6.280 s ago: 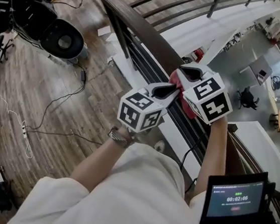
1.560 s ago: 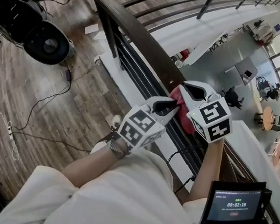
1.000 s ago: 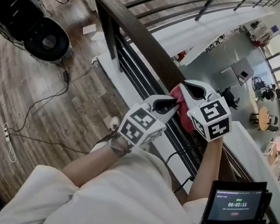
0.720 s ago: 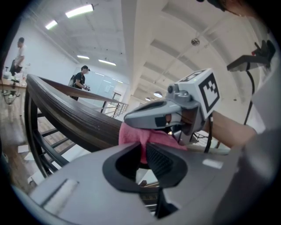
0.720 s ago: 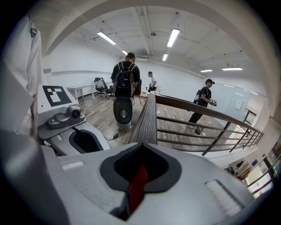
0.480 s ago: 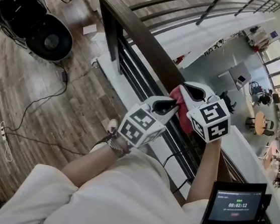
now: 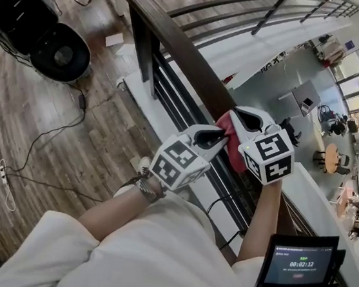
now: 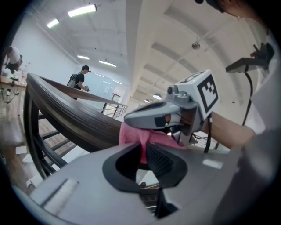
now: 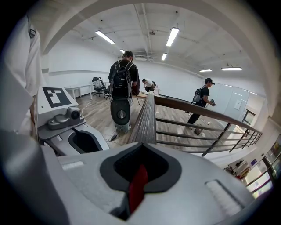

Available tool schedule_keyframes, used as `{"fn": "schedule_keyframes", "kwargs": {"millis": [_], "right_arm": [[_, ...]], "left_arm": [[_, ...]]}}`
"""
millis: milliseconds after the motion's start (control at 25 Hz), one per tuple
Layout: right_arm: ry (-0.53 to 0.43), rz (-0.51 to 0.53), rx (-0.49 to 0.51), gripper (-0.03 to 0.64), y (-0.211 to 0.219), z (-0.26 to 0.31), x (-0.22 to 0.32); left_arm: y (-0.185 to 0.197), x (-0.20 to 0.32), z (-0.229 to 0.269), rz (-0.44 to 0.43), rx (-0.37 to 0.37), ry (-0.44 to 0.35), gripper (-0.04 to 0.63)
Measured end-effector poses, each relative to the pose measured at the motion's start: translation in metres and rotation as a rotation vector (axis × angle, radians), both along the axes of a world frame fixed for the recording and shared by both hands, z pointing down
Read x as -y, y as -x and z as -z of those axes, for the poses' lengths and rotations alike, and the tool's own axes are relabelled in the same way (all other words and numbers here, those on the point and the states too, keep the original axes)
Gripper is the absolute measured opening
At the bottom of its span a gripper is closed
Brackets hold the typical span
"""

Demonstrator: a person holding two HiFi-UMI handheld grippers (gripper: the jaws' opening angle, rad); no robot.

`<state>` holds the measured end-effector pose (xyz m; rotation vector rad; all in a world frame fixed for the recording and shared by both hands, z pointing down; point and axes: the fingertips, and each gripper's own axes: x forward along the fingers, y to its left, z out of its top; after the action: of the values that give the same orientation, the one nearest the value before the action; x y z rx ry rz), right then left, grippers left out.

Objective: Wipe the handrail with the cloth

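Two pairs of tongs meet at the dark wooden handrail (image 7: 178, 45), and both hold the same pink cloth (image 7: 227, 138), which lies bunched on top of the rail. The left tongs (image 7: 213, 136) are clamped on a hanging fold of it. The right tongs (image 7: 245, 118), just beside them, are closed tight on another edge, a red strip pinched between their tips.

The wooden plank floor (image 7: 71, 126) fills the left half of the head view. On it, a round black appliance (image 7: 61, 55) stands at ten o'clock, a white sheet of paper (image 7: 114, 39) lies at eleven, and thin dark cables (image 7: 55, 139) trail across at nine. The dark wooden handrail (image 7: 178, 45) runs from eleven o'clock towards four, and a pink cloth (image 7: 229, 123) lies over it just right of centre.
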<state>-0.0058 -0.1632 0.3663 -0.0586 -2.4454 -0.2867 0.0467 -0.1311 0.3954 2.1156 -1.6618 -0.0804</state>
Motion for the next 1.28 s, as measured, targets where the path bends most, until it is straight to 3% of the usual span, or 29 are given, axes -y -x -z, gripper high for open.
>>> {"fn": "schedule_keyframes", "kwargs": {"millis": [1280], "right_arm": [[-0.058, -0.056, -0.004, 0.004, 0.057, 0.0, 0.004]], "left_arm": [[0.061, 0.001, 0.003, -0.087, -0.047, -0.015, 0.046]]}}
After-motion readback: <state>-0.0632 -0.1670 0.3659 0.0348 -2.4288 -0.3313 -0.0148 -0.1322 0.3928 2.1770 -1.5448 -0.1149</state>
